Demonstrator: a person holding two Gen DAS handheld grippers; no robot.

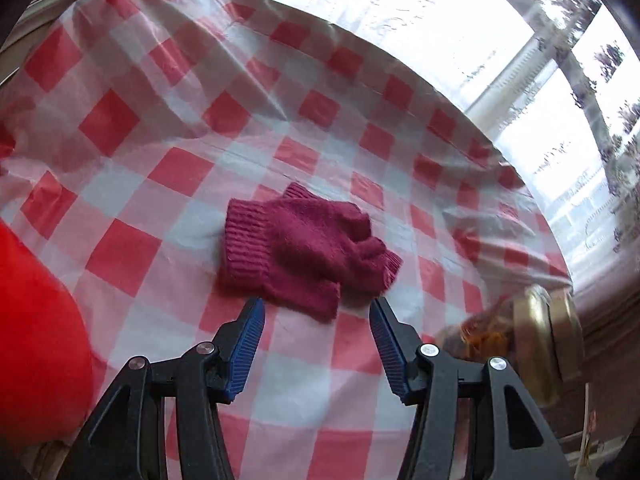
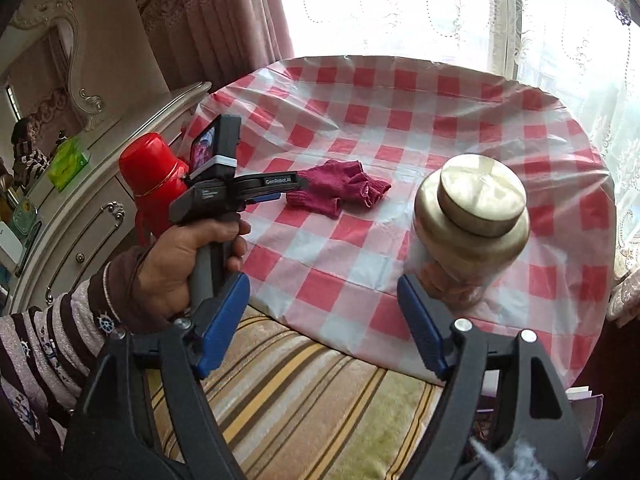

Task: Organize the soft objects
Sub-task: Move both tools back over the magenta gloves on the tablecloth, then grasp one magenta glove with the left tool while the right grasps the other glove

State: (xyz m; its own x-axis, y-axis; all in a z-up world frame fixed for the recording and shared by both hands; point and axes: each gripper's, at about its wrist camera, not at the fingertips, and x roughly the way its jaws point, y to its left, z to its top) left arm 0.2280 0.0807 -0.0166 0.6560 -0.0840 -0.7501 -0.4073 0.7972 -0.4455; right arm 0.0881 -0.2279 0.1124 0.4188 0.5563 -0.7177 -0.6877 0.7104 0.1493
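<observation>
Both claws stand spread with nothing between them; the left claw [image 1: 317, 307] hovers just short of the gloves [image 1: 304, 248], the right claw [image 2: 323, 294] hangs off the table edge; gloves lie mid-table on a red-checked cloth [image 2: 400, 120], between a red flask [image 2: 154, 176] and a gold-lidded jar [image 2: 472, 216]; curtained windows behind.

Two gloves [image 1: 304, 244], one jar [image 2: 472, 220], one flask [image 2: 154, 176]

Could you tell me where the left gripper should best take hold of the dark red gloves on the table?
Probably the ribbed cuff of the gloves: it is the thickest, bunched edge. The open left gripper already faces them from the near side, so come down from there, jaws straddling the cuff.
</observation>
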